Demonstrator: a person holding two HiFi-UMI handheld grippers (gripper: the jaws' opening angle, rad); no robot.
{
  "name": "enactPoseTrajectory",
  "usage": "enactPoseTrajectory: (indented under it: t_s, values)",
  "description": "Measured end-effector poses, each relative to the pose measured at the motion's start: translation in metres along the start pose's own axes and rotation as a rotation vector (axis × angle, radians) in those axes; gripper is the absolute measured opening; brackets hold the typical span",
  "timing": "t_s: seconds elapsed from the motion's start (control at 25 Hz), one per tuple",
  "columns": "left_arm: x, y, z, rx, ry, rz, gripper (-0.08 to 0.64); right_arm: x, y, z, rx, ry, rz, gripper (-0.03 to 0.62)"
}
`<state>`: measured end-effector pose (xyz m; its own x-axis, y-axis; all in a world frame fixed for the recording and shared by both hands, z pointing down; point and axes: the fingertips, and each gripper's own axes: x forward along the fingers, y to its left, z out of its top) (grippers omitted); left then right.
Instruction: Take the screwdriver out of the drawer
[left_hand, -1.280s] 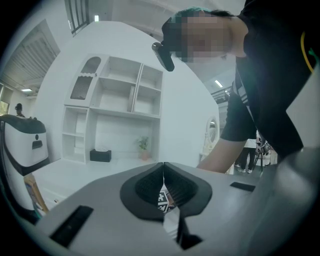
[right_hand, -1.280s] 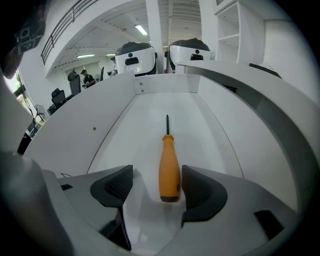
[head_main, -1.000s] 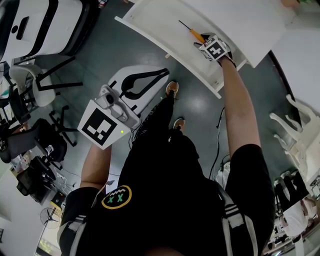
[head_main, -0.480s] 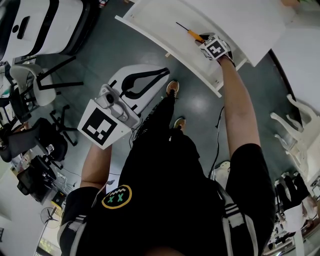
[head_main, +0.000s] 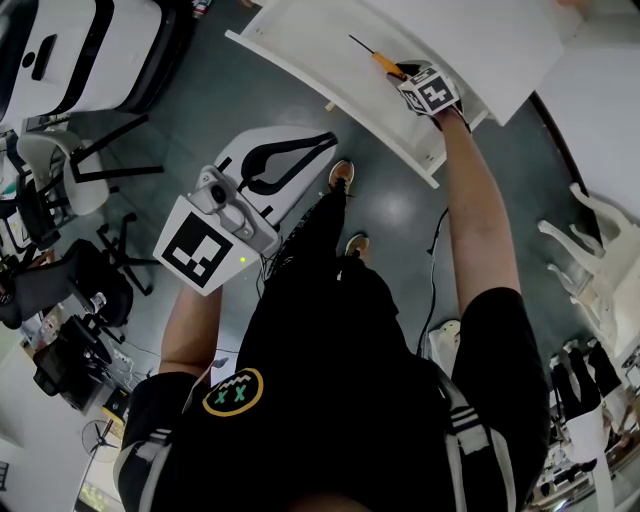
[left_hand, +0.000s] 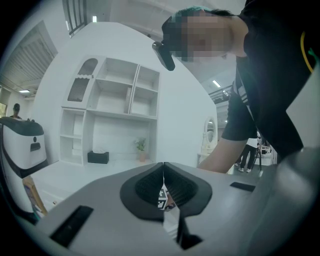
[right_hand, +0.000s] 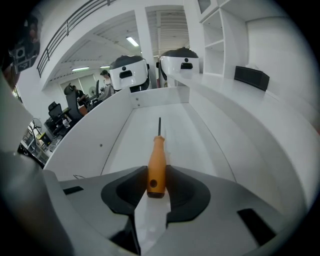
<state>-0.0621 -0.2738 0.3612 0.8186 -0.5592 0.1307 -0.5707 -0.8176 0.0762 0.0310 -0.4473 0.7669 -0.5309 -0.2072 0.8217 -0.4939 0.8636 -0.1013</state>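
Grips the screwdriver (right_hand: 156, 150) in the right gripper (right_hand: 156, 175), with jaws just now closing down to a narrow gap and pads pressing both sides of the orange handle near its butt. Keeps the left gripper (left_hand: 163, 175) fully closed on nothing, well apart from the work.

Sits inside the open white drawer (right_hand: 100, 145), about midway between the side walls; cannot tell whether already off the drawer floor. Runs lengthwise along the drawer, thin metal shaft and tip pointing to the far end wall, butt toward the person.

Probably light and stiff, not fragile. Looks smooth and round at the handle, so may roll or slip a little between the pads. Better taken at the thick handle, never at the thin shaft. May dip at the tip with such a rear hold.
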Motion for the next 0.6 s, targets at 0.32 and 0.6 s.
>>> enactPoseTrajectory:
  t_s: [0.32, 0.6]
  values:
    - [-0.002, -0.006, 0.007, 0.016, -0.012, -0.013, 0.02, -0.027, 0.005, 0.02, -0.016, -0.065, -0.026, 0.143]
    - [-0.004, -0.016, 0.011, 0.036, -0.021, -0.022, 0.02, -0.062, 0.022, 0.035, -0.027, -0.146, -0.051, 0.141]
